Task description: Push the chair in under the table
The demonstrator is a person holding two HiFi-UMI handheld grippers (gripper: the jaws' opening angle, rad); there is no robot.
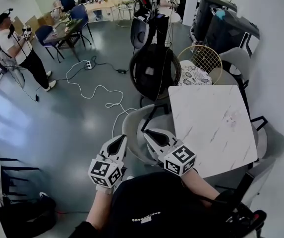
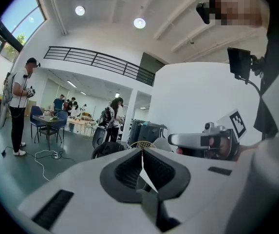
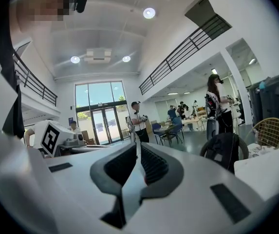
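Hovering side by side above the grey chair (image 1: 131, 129), the left tongs (image 1: 118, 142) and the right tongs (image 1: 150, 134) are both closed, with nothing between their jaws. They point out across the room. The chair stands with its curved back toward the person and its seat close against the left edge of the white marble counter (image 1: 216, 133); how far it reaches under cannot be told. A white cable (image 1: 94, 89) snakes across the floor (image 1: 57, 128) beyond.
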